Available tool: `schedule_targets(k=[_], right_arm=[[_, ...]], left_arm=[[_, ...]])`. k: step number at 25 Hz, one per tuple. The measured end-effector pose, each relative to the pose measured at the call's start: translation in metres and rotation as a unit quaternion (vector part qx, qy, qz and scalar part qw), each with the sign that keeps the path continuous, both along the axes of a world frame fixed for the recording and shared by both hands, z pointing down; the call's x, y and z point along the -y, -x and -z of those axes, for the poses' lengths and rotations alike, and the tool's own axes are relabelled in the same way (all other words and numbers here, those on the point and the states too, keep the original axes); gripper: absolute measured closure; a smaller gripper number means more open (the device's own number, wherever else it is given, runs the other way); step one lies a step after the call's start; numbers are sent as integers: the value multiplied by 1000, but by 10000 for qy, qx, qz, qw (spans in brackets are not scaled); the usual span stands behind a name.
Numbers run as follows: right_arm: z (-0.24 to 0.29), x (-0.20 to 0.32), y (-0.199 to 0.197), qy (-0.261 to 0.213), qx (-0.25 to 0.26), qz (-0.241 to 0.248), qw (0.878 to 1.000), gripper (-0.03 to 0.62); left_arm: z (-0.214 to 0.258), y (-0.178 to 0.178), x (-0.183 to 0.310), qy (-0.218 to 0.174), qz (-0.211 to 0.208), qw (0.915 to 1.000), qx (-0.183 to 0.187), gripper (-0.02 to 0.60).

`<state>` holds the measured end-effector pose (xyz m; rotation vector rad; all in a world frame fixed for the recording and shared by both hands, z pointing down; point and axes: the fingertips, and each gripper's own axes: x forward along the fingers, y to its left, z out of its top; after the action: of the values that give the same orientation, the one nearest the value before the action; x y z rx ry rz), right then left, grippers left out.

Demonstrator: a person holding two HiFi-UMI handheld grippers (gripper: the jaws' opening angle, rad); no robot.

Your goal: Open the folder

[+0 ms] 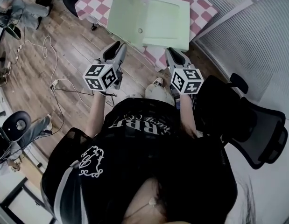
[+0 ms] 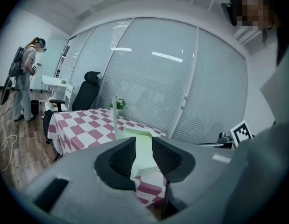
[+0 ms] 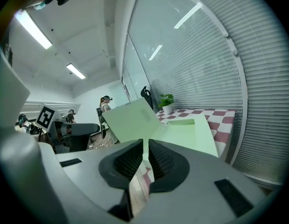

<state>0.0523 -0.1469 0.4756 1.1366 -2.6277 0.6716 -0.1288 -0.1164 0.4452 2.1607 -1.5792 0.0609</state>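
Black shirt fabric fills the lower head view and hides the person's arms up to the wrists. Beyond it, the left gripper holds its jaws moderately apart and the right gripper shows only a thin slit; neither has anything between its pads. Both hang short of the table edge. The pale green folder lies open on the pink-and-white checked tablecloth, its front cover standing up at the left, its top cut off by the frame.
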Motion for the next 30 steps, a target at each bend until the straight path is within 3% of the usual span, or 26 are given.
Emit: schedule_targets(k=[7, 13, 20, 30], right_arm=[[7, -55, 32, -126, -26, -132, 9998, 557], [6, -117, 51, -169, -123, -315, 9993, 558], [11, -178, 66, -222, -196, -373, 9989, 559], [31, -227, 78, -493, -388, -153, 9979, 559]], left_arm=[[14, 8, -48, -207, -372, 9991, 5, 468], [14, 7, -100, -219, -760, 9966, -236, 469], [15, -1, -158, -309, -1242, 9914, 267, 469], [15, -18, -206, -392, -1427, 9889, 157, 469]])
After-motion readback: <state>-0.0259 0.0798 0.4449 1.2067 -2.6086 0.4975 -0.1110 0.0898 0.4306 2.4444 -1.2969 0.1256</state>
